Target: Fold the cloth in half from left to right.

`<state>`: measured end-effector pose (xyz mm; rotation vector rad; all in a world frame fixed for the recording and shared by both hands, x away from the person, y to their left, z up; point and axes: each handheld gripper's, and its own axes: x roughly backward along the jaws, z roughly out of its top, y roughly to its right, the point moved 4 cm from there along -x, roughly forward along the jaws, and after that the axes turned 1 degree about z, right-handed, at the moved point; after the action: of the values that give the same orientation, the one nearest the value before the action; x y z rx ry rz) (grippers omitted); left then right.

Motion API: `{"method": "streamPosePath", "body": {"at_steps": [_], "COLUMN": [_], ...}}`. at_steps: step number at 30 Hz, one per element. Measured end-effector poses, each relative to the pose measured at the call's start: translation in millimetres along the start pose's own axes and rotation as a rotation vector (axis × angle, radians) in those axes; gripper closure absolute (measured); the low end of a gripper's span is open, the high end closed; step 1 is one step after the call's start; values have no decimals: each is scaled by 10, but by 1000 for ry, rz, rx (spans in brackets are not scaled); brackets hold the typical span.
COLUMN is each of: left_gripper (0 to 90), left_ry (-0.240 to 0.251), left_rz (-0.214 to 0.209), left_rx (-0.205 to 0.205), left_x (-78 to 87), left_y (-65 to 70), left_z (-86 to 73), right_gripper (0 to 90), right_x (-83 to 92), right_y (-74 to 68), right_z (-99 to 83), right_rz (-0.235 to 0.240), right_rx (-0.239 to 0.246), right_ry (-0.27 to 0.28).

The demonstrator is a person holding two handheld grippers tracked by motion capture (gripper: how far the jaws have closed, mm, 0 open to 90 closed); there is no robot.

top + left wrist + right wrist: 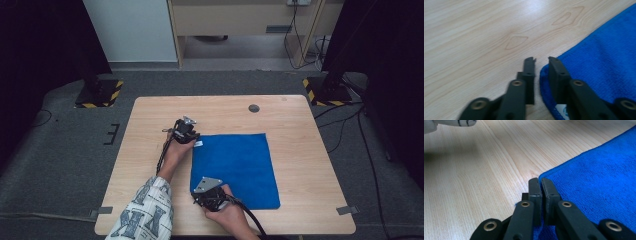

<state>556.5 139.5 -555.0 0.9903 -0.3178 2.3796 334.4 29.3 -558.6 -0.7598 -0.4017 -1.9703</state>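
- Far left, high view: striped yellow-black base plate (99, 93) on grey floor, well clear of the table (150, 120); matching base plate (325, 91) far right. Count: two.
- Left of table top: bare wood, open room from cloth edge out to table's left edge.
- Left gripper (186, 131) at far-left corner of blue cloth (240, 167), held from below by left hand (175, 152); patterned sleeve (145, 212) at bottom edge.
- Left gripper view: left gripper (541, 60) with narrow gap between jaws, cloth (599, 67) corner edge sitting in that gap; pads not seen pressing on it, so not clamped.
- White tag (198, 143) at that corner; printing on it too blurred to read.
- Right gripper (210, 192) at near-left corner of cloth, right hand (227, 210) behind it.
- Right gripper view: right gripper (540, 181) clenched, jaws almost touching, blue cloth (594, 182) edge pinched between them low down.
- Cloth: one, flat, square-ish, right of table centre, near edge close to table's front edge.
- Round dark grommet (254, 108) near far edge: one.
- Right of cloth: bare strip of wood out to table's right edge.
- Grippers: two.
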Motion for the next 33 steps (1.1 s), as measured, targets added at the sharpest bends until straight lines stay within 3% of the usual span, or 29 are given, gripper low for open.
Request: {"method": "streamPosePath", "body": {"at_steps": [3, 12, 19, 22, 29, 33], "left_gripper": [878, 890, 891, 891, 891, 892], "left_ry": [6, 90, 95, 97, 104, 89], "left_rz": [-11, -28, -28, -39, -43, -54], "left_rx": [3, 16, 37, 25, 49, 35], "left_x": [28, 291, 427, 492, 501, 482], "left_y": [12, -25, -109, -135, -213, -241], "left_z": [20, 194, 270, 295, 289, 294], "right_gripper": [875, 877, 878, 879, 880, 880], "right_x": [18, 119, 216, 239, 226, 239], "right_y": [0, -31, -84, -114, -174, -160], "right_z": [5, 92, 226, 266, 311, 341], "right_rz": [-4, -23, -38, -43, -56, -55], "right_rx": [0, -1, 1, 2, -21, -25], "right_ry": [1, 35, 71, 83, 100, 110]}}
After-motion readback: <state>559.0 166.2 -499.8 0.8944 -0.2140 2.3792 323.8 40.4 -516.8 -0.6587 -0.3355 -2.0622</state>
